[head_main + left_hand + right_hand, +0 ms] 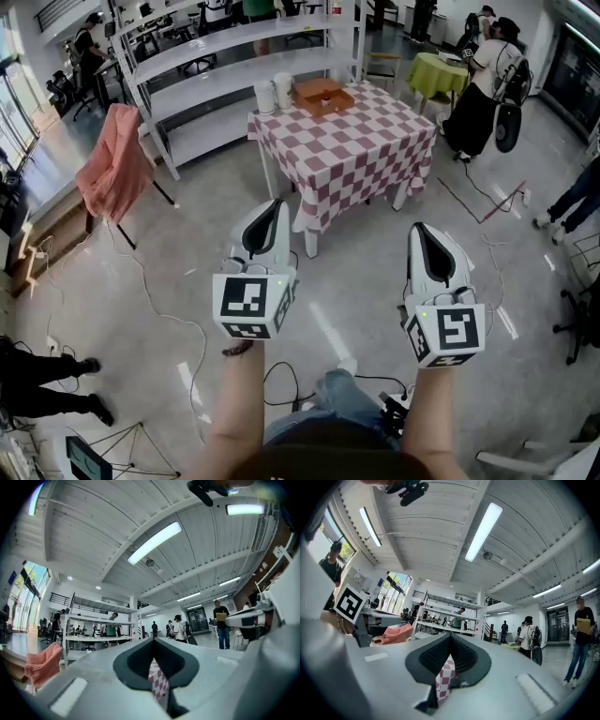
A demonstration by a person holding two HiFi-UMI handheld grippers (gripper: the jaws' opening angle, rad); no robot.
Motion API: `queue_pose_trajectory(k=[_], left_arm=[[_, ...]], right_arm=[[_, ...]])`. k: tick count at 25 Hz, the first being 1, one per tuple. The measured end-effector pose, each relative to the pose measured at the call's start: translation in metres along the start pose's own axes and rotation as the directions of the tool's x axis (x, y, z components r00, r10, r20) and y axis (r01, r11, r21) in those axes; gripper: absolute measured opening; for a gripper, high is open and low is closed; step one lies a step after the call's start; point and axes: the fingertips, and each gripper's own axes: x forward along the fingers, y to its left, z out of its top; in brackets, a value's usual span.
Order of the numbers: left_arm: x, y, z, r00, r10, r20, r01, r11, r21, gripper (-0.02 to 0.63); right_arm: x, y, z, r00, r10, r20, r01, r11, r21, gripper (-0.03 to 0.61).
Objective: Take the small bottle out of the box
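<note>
Bare forearms, head view: both reach forward from the bottom edge, side by side, well apart. Left gripper (273,212) and right gripper (421,236) have smooth white moulded shells and black pads, with a marker cube at the back of each. Both point toward the table (375,122), well short of it. Checked cloth (347,187), maroon and white, drapes over the table's sides. Box (323,97) is brown cardboard, shallow and open-topped, on the far side of the table just beside two white cylindrical containers (274,93). Small bottle: can't resolve it at this range, only a speck shows inside the box. Floor is polished grey concrete with loose cables.

Left gripper view: left gripper (152,643) jaws are together at the tips, nothing between them. Smooth black pads frame a teardrop opening, and the checked cloth (158,682) shows through it.

Right gripper view: right gripper (450,638) jaws are also together, nothing clamped. Pads are ribbed here, and the checked cloth (445,679) shows in the gap below.
</note>
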Motion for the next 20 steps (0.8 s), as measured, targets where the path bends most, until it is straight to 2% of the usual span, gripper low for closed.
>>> queue_pose_trajectory(k=[6, 13, 20], left_arm=[[0.077, 0.005, -0.004, 1.0, 0.017, -0.005, -0.017, 1.0, -0.01, -0.006], [0.15, 0.004, -0.028, 1.0, 0.016, -0.024, -0.017, 0.999, -0.035, -0.006], [0.219, 0.032, -0.052, 0.999, 0.026, -0.041, -0.028, 0.999, -0.038, -0.006]], right_arm=[[0.064, -0.04, -0.01, 0.999, 0.034, -0.011, -0.034, 0.999, -0.022, 0.0], [0.128, -0.078, -0.036, 0.997, 0.07, -0.04, -0.071, 0.997, -0.013, 0.0], [0.199, -0.1, -0.06, 0.995, 0.082, -0.05, -0.082, 0.997, 0.0, 0.002]])
